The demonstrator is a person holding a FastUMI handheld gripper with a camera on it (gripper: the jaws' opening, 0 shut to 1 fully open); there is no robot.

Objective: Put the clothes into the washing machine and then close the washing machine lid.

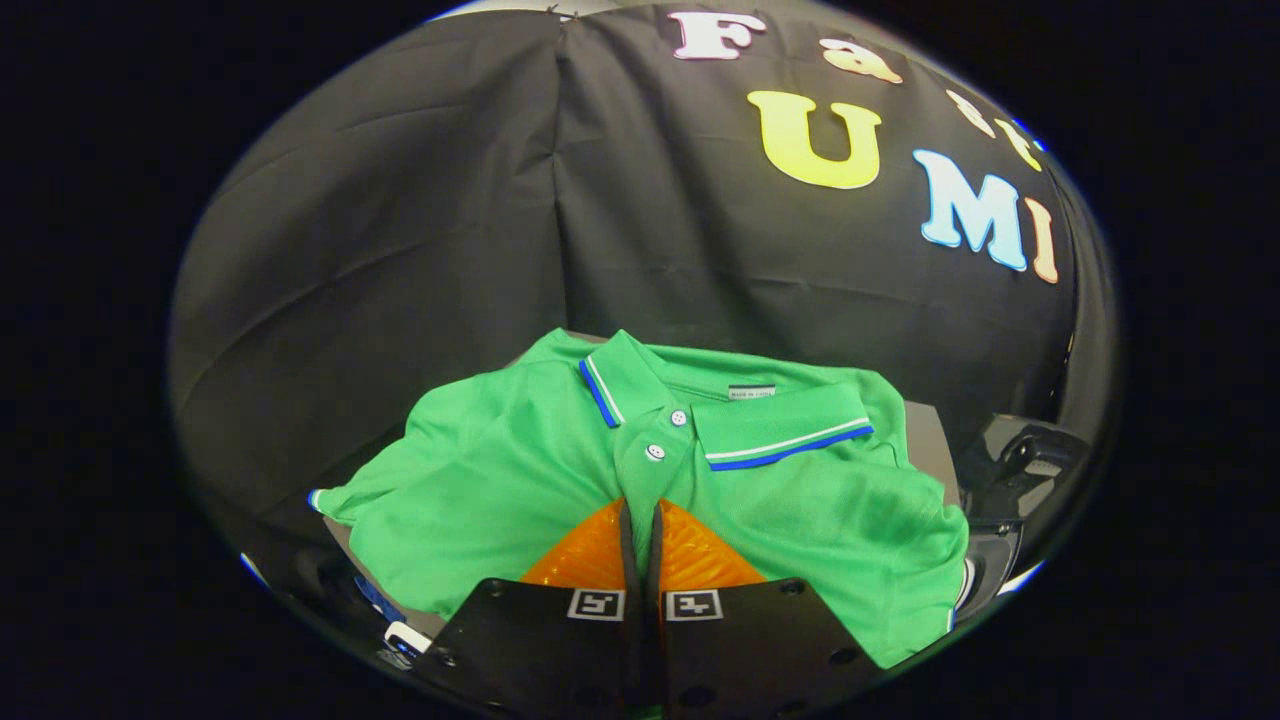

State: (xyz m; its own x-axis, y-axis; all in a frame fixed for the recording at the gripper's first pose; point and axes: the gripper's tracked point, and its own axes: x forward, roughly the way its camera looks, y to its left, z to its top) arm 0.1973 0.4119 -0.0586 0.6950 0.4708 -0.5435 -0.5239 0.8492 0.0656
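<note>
Gripper view: the gripper (640, 515) hangs over a green polo shirt (500, 490), jaws pressed together at its placket.

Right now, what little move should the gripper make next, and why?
Probably open the fingers and lower them onto the shirt. The hand-held gripper sits closed, fingers together with no cloth visibly pinched, just over the shirt's front below the buttons, so it cannot grab anything yet.

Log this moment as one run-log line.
gripper: fingers closed together over shirt placket, grasp on fabric unclear | green polo shirt: spread flat, collar beyond fingers | dark machine part: beside shirt | lid: cannot tell
</note>
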